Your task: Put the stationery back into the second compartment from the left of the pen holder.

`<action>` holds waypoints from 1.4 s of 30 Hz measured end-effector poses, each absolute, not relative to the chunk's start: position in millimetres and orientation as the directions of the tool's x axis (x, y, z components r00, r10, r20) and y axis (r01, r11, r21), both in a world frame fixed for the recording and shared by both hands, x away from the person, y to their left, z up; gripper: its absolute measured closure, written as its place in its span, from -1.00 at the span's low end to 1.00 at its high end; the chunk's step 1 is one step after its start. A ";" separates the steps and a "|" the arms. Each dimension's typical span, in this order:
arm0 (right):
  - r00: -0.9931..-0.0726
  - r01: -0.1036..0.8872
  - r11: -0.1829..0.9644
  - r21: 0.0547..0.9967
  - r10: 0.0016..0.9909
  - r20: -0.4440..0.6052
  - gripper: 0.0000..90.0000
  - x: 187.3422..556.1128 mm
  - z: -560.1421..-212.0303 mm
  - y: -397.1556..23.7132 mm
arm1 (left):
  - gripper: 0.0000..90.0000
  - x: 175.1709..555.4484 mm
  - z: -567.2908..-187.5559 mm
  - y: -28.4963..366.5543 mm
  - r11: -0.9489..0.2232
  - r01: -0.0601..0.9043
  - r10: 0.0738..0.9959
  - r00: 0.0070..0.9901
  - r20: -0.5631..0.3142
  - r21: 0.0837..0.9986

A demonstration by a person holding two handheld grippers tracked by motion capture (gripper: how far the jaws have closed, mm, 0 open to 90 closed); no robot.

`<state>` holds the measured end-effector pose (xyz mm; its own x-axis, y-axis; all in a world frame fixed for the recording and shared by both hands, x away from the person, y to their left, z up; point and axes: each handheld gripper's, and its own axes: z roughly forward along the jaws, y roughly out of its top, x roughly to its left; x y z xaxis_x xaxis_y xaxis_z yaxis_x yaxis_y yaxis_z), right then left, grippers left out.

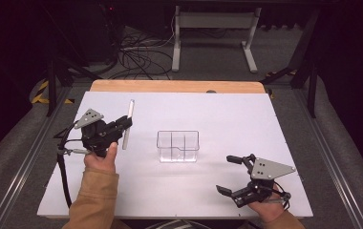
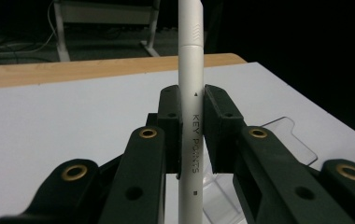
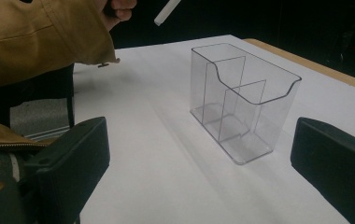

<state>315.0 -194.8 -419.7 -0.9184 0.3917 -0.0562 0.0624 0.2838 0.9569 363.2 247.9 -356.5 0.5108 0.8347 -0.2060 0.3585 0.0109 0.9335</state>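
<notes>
Gripping a slim white plastic pen printed with grey lettering, the left gripper has its two black fingers clamped on the barrel around its middle, so the pen stands off the white table at the left, well apart from the clear plastic organiser box with inner dividers that sits near the table's middle. In the high view the pen runs far-to-near through the fingers, its far end pointing toward the wooden edge of the table. The right gripper rests at the near right, fingers spread wide with nothing between them, facing the box. Judging from this, the pen seems bound for one of the box's compartments, and the risks lie there: the smooth round barrel could pivot or slide in the pinch if the hand swings quickly, and a tilted tip could catch the thin rim or a divider and shove or tip the light, unheld box.
</notes>
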 end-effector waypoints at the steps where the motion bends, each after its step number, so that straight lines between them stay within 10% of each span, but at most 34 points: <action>1: -0.919 0.062 0.284 0.957 0.391 -0.056 -0.89 314.9 -419.7 -194.7 | 0.74 361.6 -355.8 246.8 0.008 0.345 0.831 0.520 -0.198 0.939; 42: -0.921 0.064 0.280 0.958 0.386 -0.051 -0.89 313.0 -422.0 -196.2 | 0.74 373.1 -350.1 169.6 -0.005 0.162 0.677 0.727 -0.116 0.987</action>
